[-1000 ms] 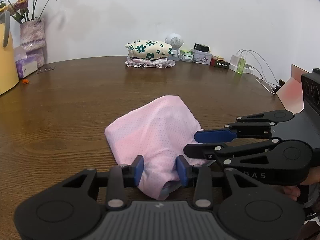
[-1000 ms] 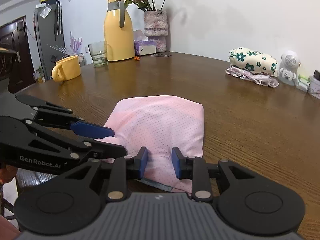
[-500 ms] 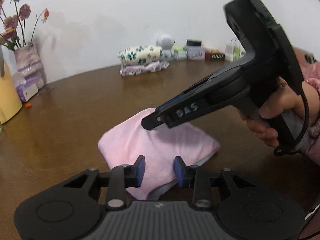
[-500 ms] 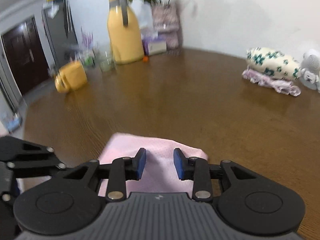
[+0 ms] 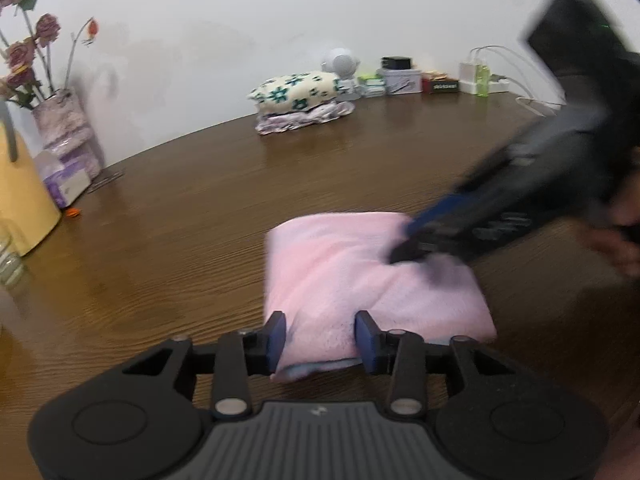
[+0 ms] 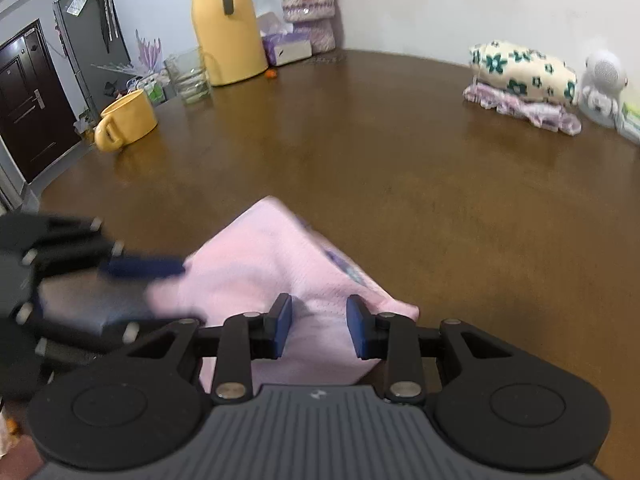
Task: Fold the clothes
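A pink garment lies folded into a flat rectangle on the brown wooden table. My left gripper sits at its near edge with the cloth between the blue pads; its jaws are opening and stand apart. From the right, blurred, my right gripper reaches over the garment's far right part, a hand on its handle. In the right wrist view the right gripper hangs over the pink garment near one corner, pads apart, cloth lying flat beneath. The left gripper's blue finger shows blurred at the left.
A stack of folded floral clothes lies at the back by the wall, beside a small white gadget and boxes. A yellow thermos, a glass, a yellow mug and a flower vase stand at the left.
The lumpy pink garment now lies as a flat folded rectangle. The right gripper rose off the cloth, then came down over its right part. The left gripper's jaws stand a little wider.
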Demonstrator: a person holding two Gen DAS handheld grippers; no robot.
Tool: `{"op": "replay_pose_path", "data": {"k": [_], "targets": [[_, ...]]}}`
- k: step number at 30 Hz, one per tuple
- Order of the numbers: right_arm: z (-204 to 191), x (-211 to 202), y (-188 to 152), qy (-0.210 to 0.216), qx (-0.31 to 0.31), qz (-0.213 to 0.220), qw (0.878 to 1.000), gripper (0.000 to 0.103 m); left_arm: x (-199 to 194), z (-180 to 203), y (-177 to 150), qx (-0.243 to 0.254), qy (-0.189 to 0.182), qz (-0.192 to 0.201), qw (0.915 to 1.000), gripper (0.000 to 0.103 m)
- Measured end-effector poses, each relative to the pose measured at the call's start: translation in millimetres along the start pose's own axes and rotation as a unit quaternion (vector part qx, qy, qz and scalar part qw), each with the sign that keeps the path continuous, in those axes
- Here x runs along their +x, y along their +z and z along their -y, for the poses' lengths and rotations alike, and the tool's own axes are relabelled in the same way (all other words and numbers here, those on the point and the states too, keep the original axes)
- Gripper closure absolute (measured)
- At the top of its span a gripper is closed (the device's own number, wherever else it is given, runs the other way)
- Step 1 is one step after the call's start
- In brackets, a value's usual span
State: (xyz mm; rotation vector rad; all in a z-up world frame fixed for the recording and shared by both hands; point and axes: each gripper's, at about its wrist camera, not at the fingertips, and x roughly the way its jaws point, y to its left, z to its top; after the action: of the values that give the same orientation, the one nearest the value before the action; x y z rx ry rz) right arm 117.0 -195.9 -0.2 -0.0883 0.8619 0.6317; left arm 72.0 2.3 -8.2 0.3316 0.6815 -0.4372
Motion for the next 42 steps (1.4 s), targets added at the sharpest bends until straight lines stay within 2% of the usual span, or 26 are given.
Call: {"op": "replay_pose_path", "data": {"k": [4, 7, 8, 9, 10, 11, 12, 13, 15, 18, 19, 22, 24, 25, 28, 32, 34, 37, 40, 41, 42], "targets": [[-12, -11, -10, 0.021, 0.011, -0.017, 1.000, 0.072, 2, -13, -2, -0.003, 0.015, -0.004, 0.9999, 0.064], [-18, -18, -10, 0.032, 0.006, -0.009, 0.999, 0.069, -2, -17, -3, -0.022, 0.010, 0.000, 0.9997, 0.065], [-18, -23, -8, 0.037, 0.006, -0.002, 0.999, 0.059, -7, -19, -4, -0.037, 0.004, 0.006, 0.9993, 0.060], [-16, -30, -6, 0.044, 0.007, 0.012, 0.999, 0.052, -12, -22, -5, -0.056, -0.006, 0.013, 0.9983, 0.048], [-13, -38, -3, 0.049, 0.008, 0.029, 0.998, 0.033, -17, -26, -6, -0.084, -0.021, 0.020, 0.9960, 0.040], [-10, -45, 1, 0.052, 0.007, 0.045, 0.998, 0.014, -23, -30, -8, -0.119, -0.037, 0.029, 0.9917, 0.024], [-6, -51, 4, 0.048, 0.005, 0.059, 0.997, 0.006, -28, -35, -10, -0.154, -0.053, 0.034, 0.9862, 0.012], [-1, -56, 7, 0.044, 0.003, 0.071, 0.996, 0.000, -30, -39, -12, -0.187, -0.066, 0.036, 0.9795, 0.010], [14, -55, 14, 0.050, 0.011, 0.069, 0.996, 0.000, -34, -48, -16, -0.253, -0.092, 0.038, 0.9624, 0.009], [35, -39, 22, 0.090, 0.031, 0.039, 0.995, 0.000, -28, -58, -22, -0.346, -0.130, 0.022, 0.9291, 0.007], [38, -33, 22, 0.096, 0.033, 0.032, 0.994, 0.000, -25, -59, -23, -0.362, -0.136, 0.017, 0.9221, 0.007], [46, -17, 21, 0.113, 0.038, 0.013, 0.993, 0.001, -16, -57, -23, -0.391, -0.137, 0.006, 0.9102, 0.007], [51, -7, 21, 0.123, 0.041, 0.000, 0.992, 0.002, -9, -57, -21, -0.399, -0.131, -0.002, 0.9075, 0.009], [51, -3, 20, 0.124, 0.042, -0.004, 0.991, 0.007, -6, -56, -21, -0.402, -0.131, -0.009, 0.9061, 0.010], [54, 5, 17, 0.137, 0.053, -0.017, 0.989, 0.020, 4, -51, -21, -0.406, -0.133, -0.022, 0.9041, 0.022], [54, 9, 12, 0.142, 0.052, -0.019, 0.988, 0.028, 9, -48, -16, -0.398, -0.125, -0.026, 0.9086, 0.039], [52, 10, 11, 0.146, 0.050, -0.018, 0.988, 0.032, 12, -46, -13, -0.389, -0.120, -0.026, 0.9130, 0.043], [48, 12, 10, 0.151, 0.043, -0.016, 0.987, 0.047, 16, -44, -10, -0.382, -0.118, -0.021, 0.9162, 0.052], [45, 16, 8, 0.160, 0.053, -0.013, 0.986, 0.060, 19, -45, -11, -0.383, -0.115, -0.016, 0.9164, 0.065], [46, 16, 7, 0.161, 0.059, -0.010, 0.985, 0.064, 20, -45, -11, -0.383, -0.114, -0.015, 0.9164, 0.072], [47, 16, 6, 0.163, 0.067, -0.008, 0.984, 0.067, 22, -46, -11, -0.385, -0.113, -0.013, 0.9160, 0.074]]}}
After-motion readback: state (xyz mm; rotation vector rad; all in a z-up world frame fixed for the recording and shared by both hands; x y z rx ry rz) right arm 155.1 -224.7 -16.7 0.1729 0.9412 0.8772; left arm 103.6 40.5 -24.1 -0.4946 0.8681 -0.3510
